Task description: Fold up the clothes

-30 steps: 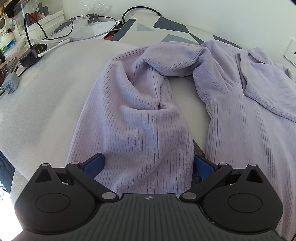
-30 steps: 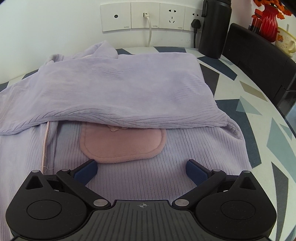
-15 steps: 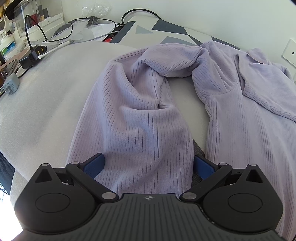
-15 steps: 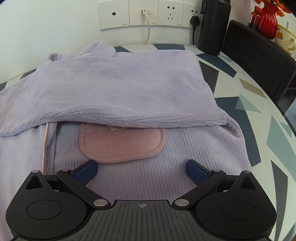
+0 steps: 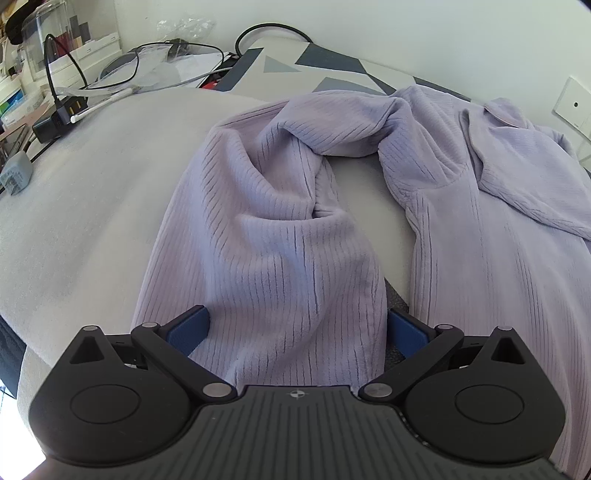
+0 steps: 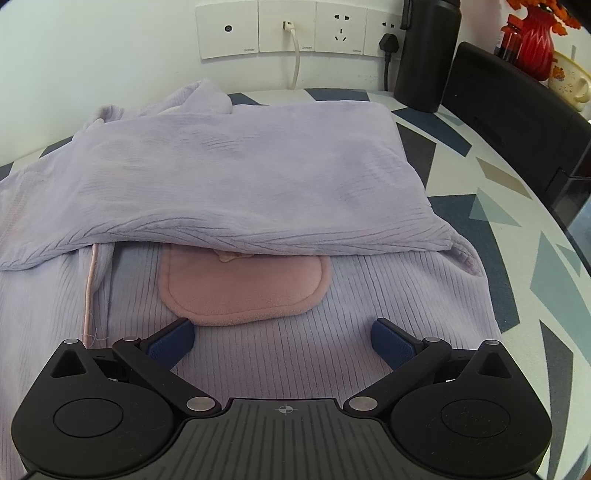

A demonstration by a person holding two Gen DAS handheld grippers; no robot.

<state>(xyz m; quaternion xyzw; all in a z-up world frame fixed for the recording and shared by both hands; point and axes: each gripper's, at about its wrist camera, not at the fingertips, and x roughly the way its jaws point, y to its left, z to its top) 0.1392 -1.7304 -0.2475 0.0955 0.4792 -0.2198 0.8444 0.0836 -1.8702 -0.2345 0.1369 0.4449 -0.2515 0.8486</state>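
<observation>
A lilac ribbed fleece garment lies spread on the table. In the left wrist view its long sleeve runs toward me, and the body lies to the right. My left gripper is open, its blue pads on either side of the sleeve's cuff end. In the right wrist view the garment's body has one side folded over, with a pink pocket showing below the fold. My right gripper is open and empty, just above the ribbed fabric near the hem.
A white pad covers the table on the left, with cables and a charger beyond it. Wall sockets, a black bottle, a black box and a red vase stand at the back right. The patterned tabletop shows to the right.
Both grippers have moved slightly back from the garment, which sits a little lower in both views. Both stay open and nothing was gripped.
</observation>
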